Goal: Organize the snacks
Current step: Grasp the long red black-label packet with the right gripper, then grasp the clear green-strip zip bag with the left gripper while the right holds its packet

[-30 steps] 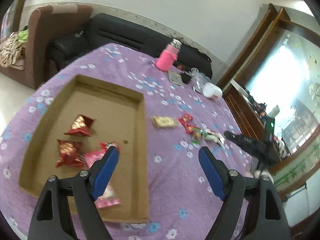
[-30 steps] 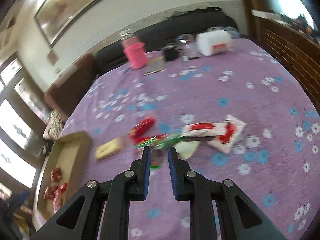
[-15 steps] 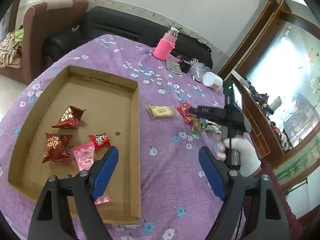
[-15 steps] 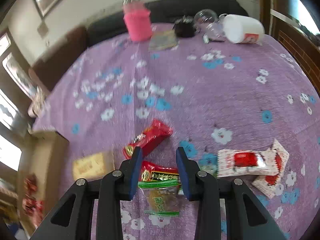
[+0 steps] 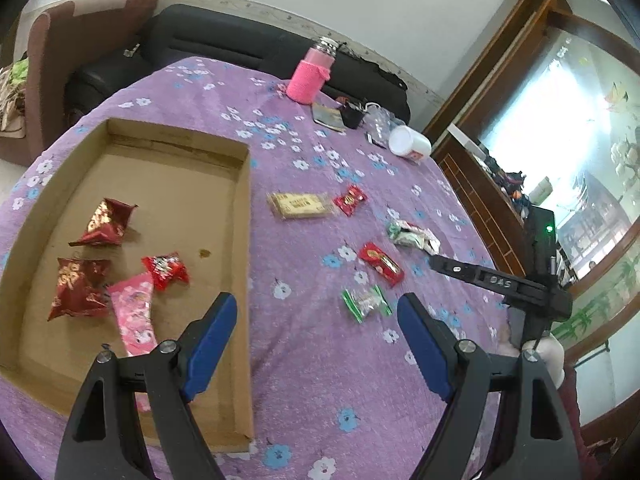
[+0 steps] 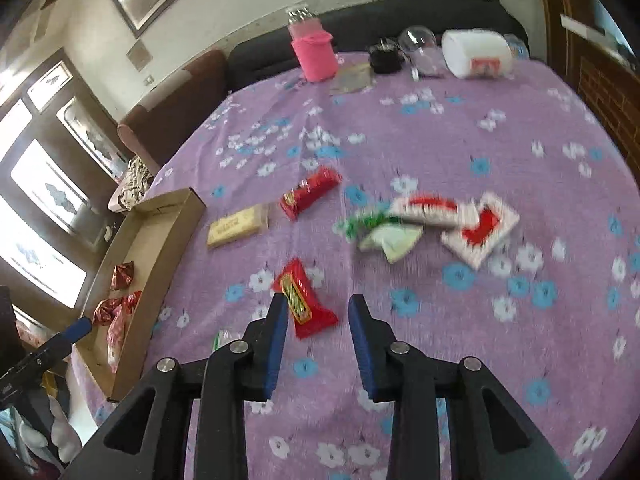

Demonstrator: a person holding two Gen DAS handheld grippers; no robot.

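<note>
A red snack packet (image 6: 306, 300) lies flat on the purple flowered bench (image 6: 460, 132), its near end between the blue pads of the right tongs (image 6: 318, 320), whose jaws have just been opening and stand apart without pressing on it. The left wrist view shows the same packet (image 5: 381, 263) at about 2 o'clock from the left tongs (image 5: 316, 330), which hang wide apart over the cloth with nothing between them. Only that view looks down into the shallow cardboard box (image 5: 240, 216) at 10 o'clock, which holds five packets: two crinkled dark-red foil ones (image 5: 105, 224), a small red one (image 5: 166, 270) and a pink one (image 5: 134, 318) partly behind the left pad, plus a second foil one beside it; the right view sees the box (image 6: 176, 220) edge-on at 9 o'clock, contents mostly hidden. Loose on the cloth lie a green-and-clear packet (image 5: 366, 302), a tan biscuit bar (image 5: 301, 205), another small red packet (image 5: 350, 199) and a white-and-green heap (image 5: 412, 236), which the right view, blurred, resolves into several white, red and green wrappers (image 6: 432, 220). At the far edge, 12 o'clock, stand a pink-sleeved bottle (image 6: 314, 54) and a white tub (image 6: 476, 54) on its side. A gloved hand (image 5: 550, 356) carries the right tongs at 3 o'clock in the left view.
</note>
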